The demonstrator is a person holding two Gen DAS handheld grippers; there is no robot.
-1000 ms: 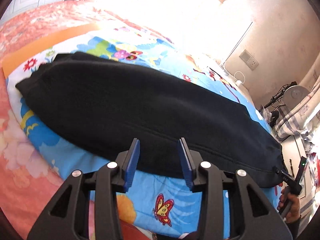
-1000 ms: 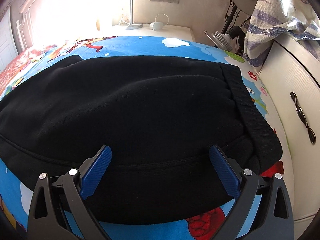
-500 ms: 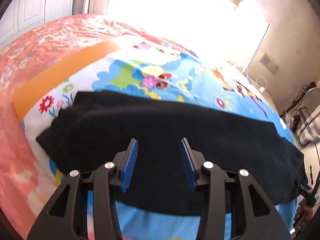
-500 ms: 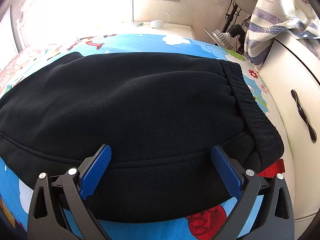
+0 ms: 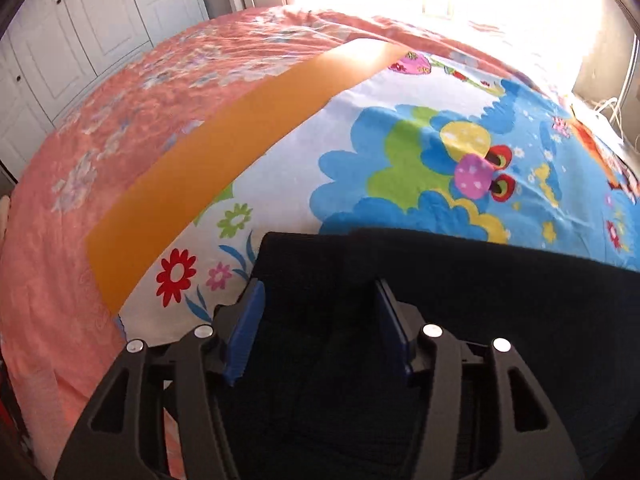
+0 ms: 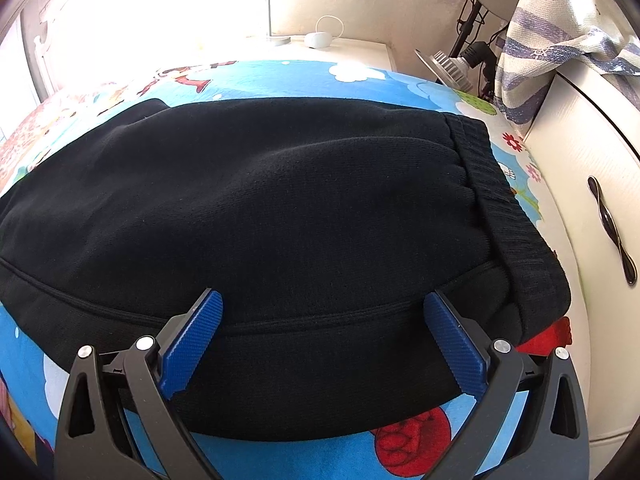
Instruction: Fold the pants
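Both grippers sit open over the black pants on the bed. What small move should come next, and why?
Probably lower the left gripper onto the leg end of the pants and close. Its jaws stand open over the cloth, holding nothing, close to that end's edge. The right gripper hangs wide open near the ribbed waistband, so the pants lie flat and ungripped on the bed sheet.

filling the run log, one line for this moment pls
step: fold pants | pants: flat on bed | left gripper: open | right gripper: open
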